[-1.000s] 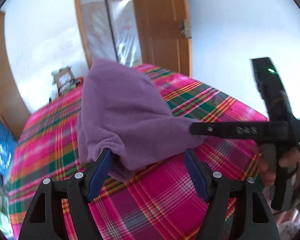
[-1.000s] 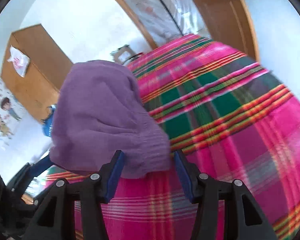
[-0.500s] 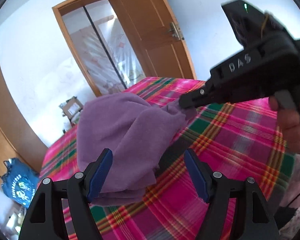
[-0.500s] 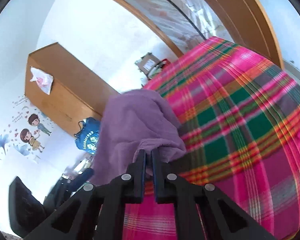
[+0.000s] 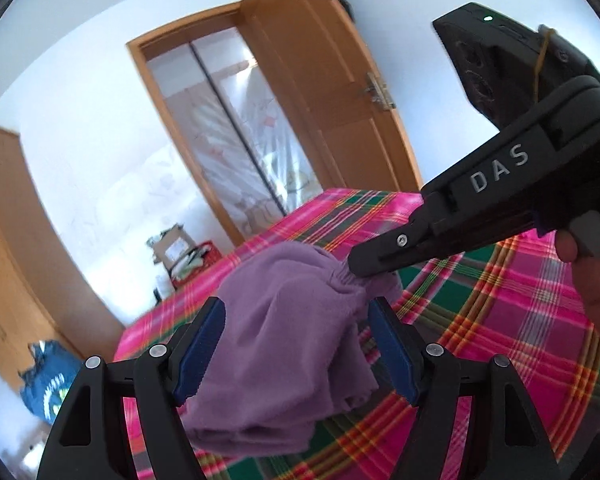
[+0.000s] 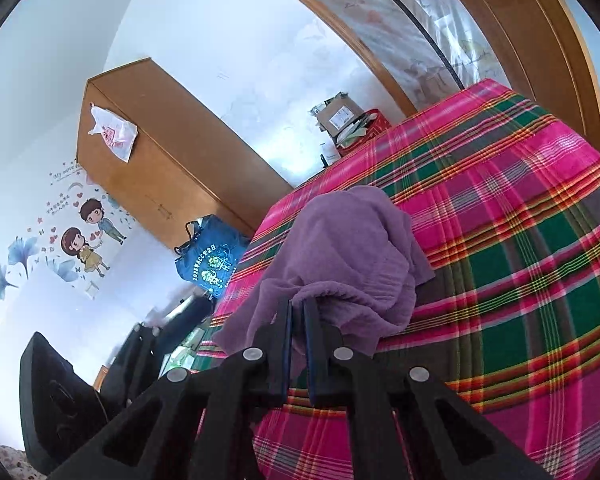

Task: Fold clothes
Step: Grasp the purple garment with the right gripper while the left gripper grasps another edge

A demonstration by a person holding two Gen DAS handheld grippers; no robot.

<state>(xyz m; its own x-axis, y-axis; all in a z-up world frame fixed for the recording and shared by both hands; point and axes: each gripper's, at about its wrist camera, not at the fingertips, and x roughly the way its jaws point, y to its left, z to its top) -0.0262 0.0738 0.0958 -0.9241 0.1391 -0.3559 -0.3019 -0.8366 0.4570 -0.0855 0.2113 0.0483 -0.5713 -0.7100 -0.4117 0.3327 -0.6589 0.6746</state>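
A purple fleece garment (image 5: 284, 344) lies bunched on the pink, green and red plaid bedspread (image 5: 520, 320). My right gripper (image 6: 297, 312) is shut on the garment's gathered hem and lifts that edge off the bed. In the left wrist view the right gripper (image 5: 364, 266) comes in from the right, with a hand on its handle. My left gripper (image 5: 298, 346) is open, its blue pads (image 5: 202, 354) standing on either side of the garment's near fold without pressing it. In the right wrist view the garment (image 6: 352, 256) drapes down from the jaws onto the bedspread (image 6: 520, 280).
A wooden door (image 5: 332, 92) stands open beside a glass-panelled doorway beyond the bed. A wooden wardrobe (image 6: 172, 152), a blue bag (image 6: 210, 258) on the floor and a cardboard box (image 6: 340, 114) at the bed's far side lie to the left.
My right gripper closed on the garment's hem and raised it, pulling the cloth up and to the right. My left gripper stayed open, rose a little and rolled.
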